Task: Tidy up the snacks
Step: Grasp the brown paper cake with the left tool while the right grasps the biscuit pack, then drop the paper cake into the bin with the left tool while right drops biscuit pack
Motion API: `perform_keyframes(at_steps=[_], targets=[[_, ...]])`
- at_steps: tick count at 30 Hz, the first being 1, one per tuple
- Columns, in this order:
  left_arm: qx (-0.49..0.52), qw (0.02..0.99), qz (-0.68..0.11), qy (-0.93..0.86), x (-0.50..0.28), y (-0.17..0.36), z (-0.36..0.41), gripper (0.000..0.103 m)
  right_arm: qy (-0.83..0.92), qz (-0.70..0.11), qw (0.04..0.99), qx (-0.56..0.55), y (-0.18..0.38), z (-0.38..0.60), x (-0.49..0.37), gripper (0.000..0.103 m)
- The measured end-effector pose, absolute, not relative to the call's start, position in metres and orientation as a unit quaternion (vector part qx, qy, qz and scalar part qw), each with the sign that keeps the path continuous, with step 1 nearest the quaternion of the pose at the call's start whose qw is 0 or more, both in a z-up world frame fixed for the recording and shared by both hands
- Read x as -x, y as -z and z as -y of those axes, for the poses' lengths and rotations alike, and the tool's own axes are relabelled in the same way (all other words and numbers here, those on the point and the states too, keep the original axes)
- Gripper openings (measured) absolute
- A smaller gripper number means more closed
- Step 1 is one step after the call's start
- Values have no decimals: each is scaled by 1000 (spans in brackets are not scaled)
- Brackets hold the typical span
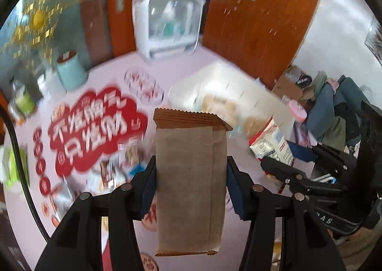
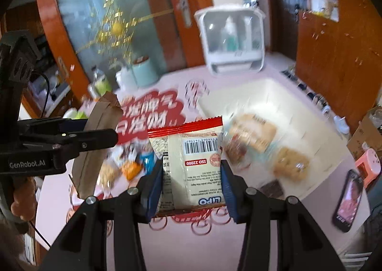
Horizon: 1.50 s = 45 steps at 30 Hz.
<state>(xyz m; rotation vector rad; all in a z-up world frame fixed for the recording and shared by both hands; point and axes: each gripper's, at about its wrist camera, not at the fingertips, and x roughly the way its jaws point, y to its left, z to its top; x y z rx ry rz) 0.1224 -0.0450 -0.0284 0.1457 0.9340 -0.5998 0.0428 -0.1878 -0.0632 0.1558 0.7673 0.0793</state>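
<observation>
Here, a pink table [image 2: 214,247] carries a white tray [image 2: 274,94] at two o'clock, already holding blurred snack packs. The left tongs [image 1: 191,185] clench a tall brown packet [image 1: 191,175] upright in mid-air; the right tongs [image 2: 191,182] clench a red-and-white LIPO packet [image 2: 193,163]. Both packets are pinched only at their edges, so either could probably slip or twist out, and the tongs might collide near the tray.

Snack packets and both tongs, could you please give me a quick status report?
Left tongs shut on brown packet. Right tongs shut on Lipo packet. White tray ahead, already holding snacks; nothing blocking.
</observation>
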Motion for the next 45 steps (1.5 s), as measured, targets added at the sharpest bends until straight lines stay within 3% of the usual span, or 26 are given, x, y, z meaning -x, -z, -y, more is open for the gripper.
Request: perform_keyframes(at_steps=[8,14,38,40,42,45], targets=[[-66,886,-361,285,-132,-35,100,52,18,-327,941,-86,27,218,-44,46],[-37,890,-355,283,-155,-47,140,52,61,-323,938,-107,23,253,-52,46],[-67,859,-448,239,-222,61,250,53,103,-413,894,-140,91,336,-104,49],[-78,859,-453,226,-225,69,252,63,100,-419,891,-145,96,339,-107,51],[-93,861,-454,208,-227,75,253,88,96,-429,886,-149,101,340,-110,55],[-105,865,-450,197,-225,79,251,91,103,-437,882,-145,107,341,-112,63]])
